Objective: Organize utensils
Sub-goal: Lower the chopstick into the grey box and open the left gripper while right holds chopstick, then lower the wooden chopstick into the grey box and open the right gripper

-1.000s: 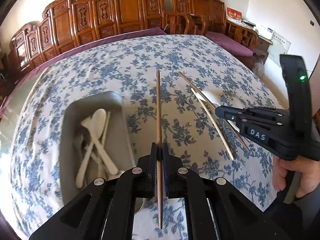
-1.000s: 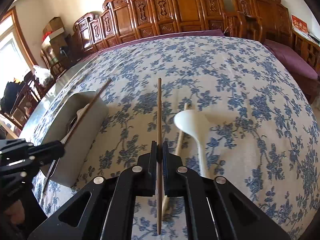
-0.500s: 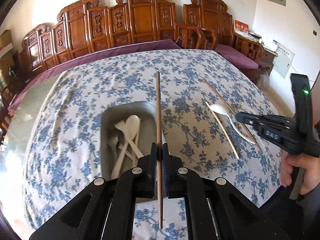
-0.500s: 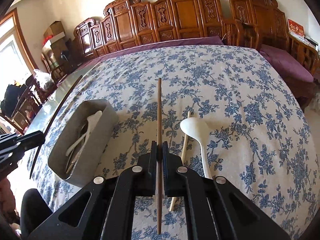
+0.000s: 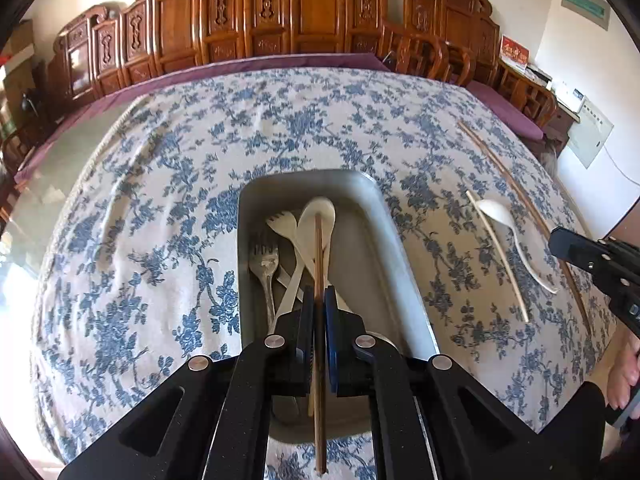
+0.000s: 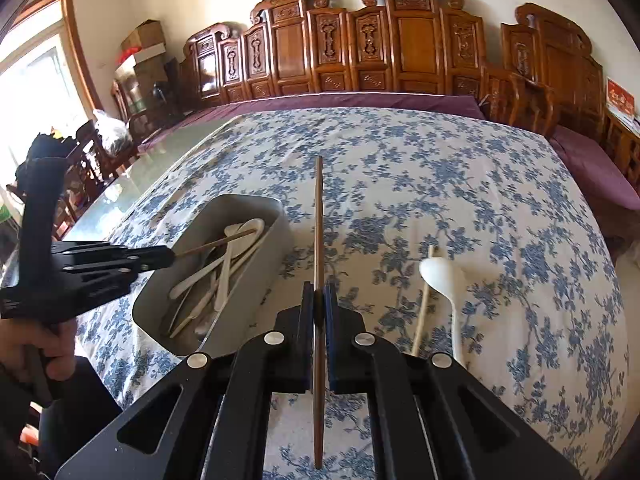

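Left gripper (image 5: 319, 312) clamps a chopstick (image 5: 319, 256) over the loaded metal tray (image 5: 394, 236) — right gripper (image 6: 319, 308) pinches another; spoon (image 6: 446, 280), pale chopstick (image 6: 422, 300) still out, lower right.

Daylight is pouring in from the window (image 6: 36, 80) at nine o'clock, blowing out that side; fisheye bending is curving edges, corners are vignetting black.

On the surface (image 5: 320, 128) the tray (image 5: 376, 192) holds forks and spoons (image 5: 316, 216), with a loose spoon (image 5: 504, 220) lying to its right between two chopsticks (image 5: 500, 256), and carved chairs (image 5: 280, 20) standing behind.
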Demonstrator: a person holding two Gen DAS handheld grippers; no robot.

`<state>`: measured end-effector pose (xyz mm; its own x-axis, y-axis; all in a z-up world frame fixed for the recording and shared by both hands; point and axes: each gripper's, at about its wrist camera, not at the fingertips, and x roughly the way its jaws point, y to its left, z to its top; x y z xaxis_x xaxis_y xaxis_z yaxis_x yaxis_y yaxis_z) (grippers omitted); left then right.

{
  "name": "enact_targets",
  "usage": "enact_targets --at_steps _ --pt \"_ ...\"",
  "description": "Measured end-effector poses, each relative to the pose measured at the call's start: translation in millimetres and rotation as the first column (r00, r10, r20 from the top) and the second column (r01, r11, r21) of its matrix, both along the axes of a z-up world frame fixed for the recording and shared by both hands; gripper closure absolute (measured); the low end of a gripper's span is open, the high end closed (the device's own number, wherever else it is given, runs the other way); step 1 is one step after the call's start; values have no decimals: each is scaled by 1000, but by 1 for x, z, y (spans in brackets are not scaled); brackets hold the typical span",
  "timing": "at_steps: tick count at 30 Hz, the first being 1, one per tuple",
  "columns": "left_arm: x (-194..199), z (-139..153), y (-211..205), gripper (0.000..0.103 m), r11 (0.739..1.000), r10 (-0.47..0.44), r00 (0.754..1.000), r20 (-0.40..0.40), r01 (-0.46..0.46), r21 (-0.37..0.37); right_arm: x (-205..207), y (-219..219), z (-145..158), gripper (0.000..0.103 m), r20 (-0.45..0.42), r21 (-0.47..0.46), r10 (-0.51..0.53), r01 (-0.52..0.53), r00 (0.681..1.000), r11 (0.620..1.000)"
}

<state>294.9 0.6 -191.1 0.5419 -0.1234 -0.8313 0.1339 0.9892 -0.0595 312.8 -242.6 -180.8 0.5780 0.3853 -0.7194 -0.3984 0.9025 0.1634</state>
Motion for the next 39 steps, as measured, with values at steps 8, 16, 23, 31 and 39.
enact_targets --at_steps 8,16,23,31,39 --pt "13 -18 -4 99 999 -27 999 -32 27 -19 8 14 -4 96 -16 -3 23 -23 1000 1000" --pt "10 -16 1 99 1000 -29 999 -35 28 -6 5 29 -10 96 -47 -1 38 -38 998 999" --pt "-13 14 22 99 1000 -13 1000 27 13 -16 -2 59 -8 96 -50 2 72 -72 996 997" --pt "-47 51 56 99 1000 12 996 93 -11 -16 2 98 -9 97 -94 56 97 -92 991 994" --pt "-68 69 89 99 999 42 991 128 -40 -16 23 128 -29 97 -177 67 73 -62 982 996"
